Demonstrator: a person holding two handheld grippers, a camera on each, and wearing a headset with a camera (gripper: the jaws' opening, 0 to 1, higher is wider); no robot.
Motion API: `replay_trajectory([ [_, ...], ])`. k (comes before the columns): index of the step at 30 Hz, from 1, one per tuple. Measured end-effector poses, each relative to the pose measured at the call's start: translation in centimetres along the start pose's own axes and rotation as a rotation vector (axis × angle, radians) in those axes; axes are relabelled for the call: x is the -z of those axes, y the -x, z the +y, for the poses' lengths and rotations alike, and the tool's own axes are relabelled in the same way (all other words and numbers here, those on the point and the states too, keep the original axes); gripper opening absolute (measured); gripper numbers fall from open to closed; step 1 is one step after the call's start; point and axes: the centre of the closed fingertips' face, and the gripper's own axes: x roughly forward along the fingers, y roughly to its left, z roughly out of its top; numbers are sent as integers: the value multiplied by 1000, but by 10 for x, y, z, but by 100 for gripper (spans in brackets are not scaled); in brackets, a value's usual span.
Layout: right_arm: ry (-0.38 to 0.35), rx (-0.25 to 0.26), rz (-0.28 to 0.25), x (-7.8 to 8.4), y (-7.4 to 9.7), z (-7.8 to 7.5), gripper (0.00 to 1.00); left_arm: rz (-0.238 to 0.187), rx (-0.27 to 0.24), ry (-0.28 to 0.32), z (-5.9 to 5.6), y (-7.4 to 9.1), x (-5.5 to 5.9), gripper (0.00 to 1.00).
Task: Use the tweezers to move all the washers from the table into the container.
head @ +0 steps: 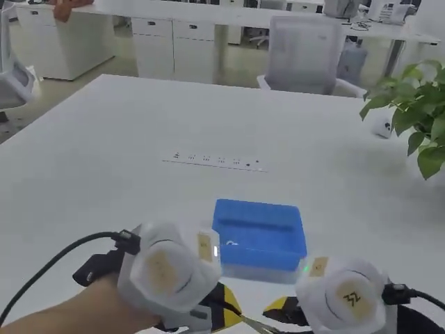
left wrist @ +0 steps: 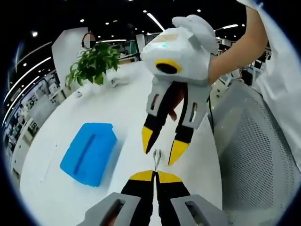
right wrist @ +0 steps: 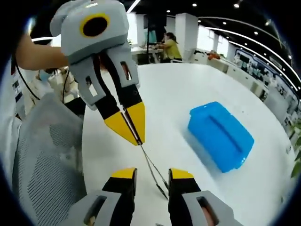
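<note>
My left gripper (left wrist: 153, 175) is shut on a pair of thin metal tweezers (left wrist: 157, 157), whose end pokes out past its yellow tips. Facing it, my right gripper (right wrist: 153, 175) stands open, and the tweezers (right wrist: 153, 172) run between its two jaws without being clamped. In the head view both grippers meet at the table's front edge, left gripper (head: 233, 309) and right gripper (head: 274, 309), with the tweezers (head: 254, 324) between them. The blue container (head: 259, 236) sits just beyond them, with a small pale ring-like item (head: 231, 243) inside.
A strip of sockets (head: 215, 161) is set into the white table (head: 139, 139) behind the container. A potted plant (head: 417, 118) stands at the far right, near a small white object (head: 382, 125). A grey chair (head: 306, 56) is at the far side.
</note>
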Motion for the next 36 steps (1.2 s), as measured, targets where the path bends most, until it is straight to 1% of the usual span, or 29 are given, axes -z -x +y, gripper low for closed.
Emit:
replay_trajectory([
  [1, -30, 17, -14, 0, 9, 1, 27, 4, 3, -2, 0, 0, 2, 0],
  [2, -52, 41, -33, -1, 16, 0, 30, 17, 12, -9, 0, -2, 7, 0],
  [3, -95, 76, -68, -3, 27, 0, 35, 27, 13, -15, 1, -4, 11, 0],
  [4, -131, 78, -84, -4, 35, 2, 40, 32, 23, -19, 1, -6, 14, 0],
  [5, -203, 70, -130, -8, 48, 7, 43, 36, 32, -14, 0, -8, 16, 0],
  [6, -245, 87, -161, -10, 56, 7, 45, 41, 35, -13, 1, -10, 18, 0],
  [7, -301, 136, -211, -13, 70, 4, 47, 48, 38, -15, 2, -12, 20, 0],
  [9, -369, 179, -256, -11, 88, 3, 51, 85, 37, -29, 4, -16, 28, 0],
  [10, -387, 204, -276, -10, 95, 1, 54, 100, 34, -34, 5, -19, 31, 0],
  [11, -405, 232, -280, -6, 101, 0, 57, 117, 34, -39, 5, -22, 37, 0],
  [12, -416, 250, -268, -1, 106, 0, 60, 130, 32, -39, 6, -25, 41, 0],
  [13, -420, 273, -264, 2, 111, 0, 62, 154, 30, -42, 7, -28, 48, 0],
  [15, -396, 347, -262, 9, 125, -2, 66, 182, 32, -41, 7, -35, 57, 0],
  [16, -397, 358, -254, 12, 127, -1, 67, 199, 29, -44, 7, -36, 60, 0],
  [17, -404, 357, -253, 14, 128, 1, 67, 219, 24, -57, 7, -38, 64, 0],
  [19, -436, 345, -262, 18, 130, 4, 65, 239, 37, -37, 6, -40, 68, 0],
  [21, -479, 350, -292, 19, 133, 5, 65, 252, 37, -39, 7, -39, 70, 0],
  [22, -494, 345, -304, 18, 134, 6, 65, 240, 36, -59, 8, -41, 67, 0],
  [23, -515, 344, -322, 17, 136, 6, 66, 250, 44, -87, 8, -40, 67, 0],
  [25, -519, 354, -326, 18, 139, 7, 67, 261, 36, -94, 8, -41, 67, 0],
  [27, -517, 375, -326, 19, 141, 5, 69, 259, 24, -79, 9, -40, 67, 0],
  [28, -514, 379, -321, 21, 142, 5, 70, 238, -19, -45, 12, -41, 65, 1],
  [29, -510, 385, -316, 21, 142, 5, 72, 223, -38, -22, 13, -40, 64, 8],
  [30, -506, 392, -312, 22, 143, 4, 73, 214, -37, 16, 12, -38, 64, 14],
  [31, -500, 398, -307, 23, 144, 4, 75, 222, -51, 75, 11, -34, 68, 19],
  [32, -498, 396, -305, 24, 144, 4, 76, 201, -80, 99, 14, -31, 66, 24],
  [33, -497, 392, -304, 24, 144, 5, 77, 145, -125, 170, 16, -24, 61, 28],
  [35, -496, 399, -311, 24, 146, 5, 78, 66, -167, 283, 15, -10, 53, 42],
  [36, -499, 404, -316, 24, 147, 4, 79, 44, -199, 320, 15, -3, 51, 49],
])
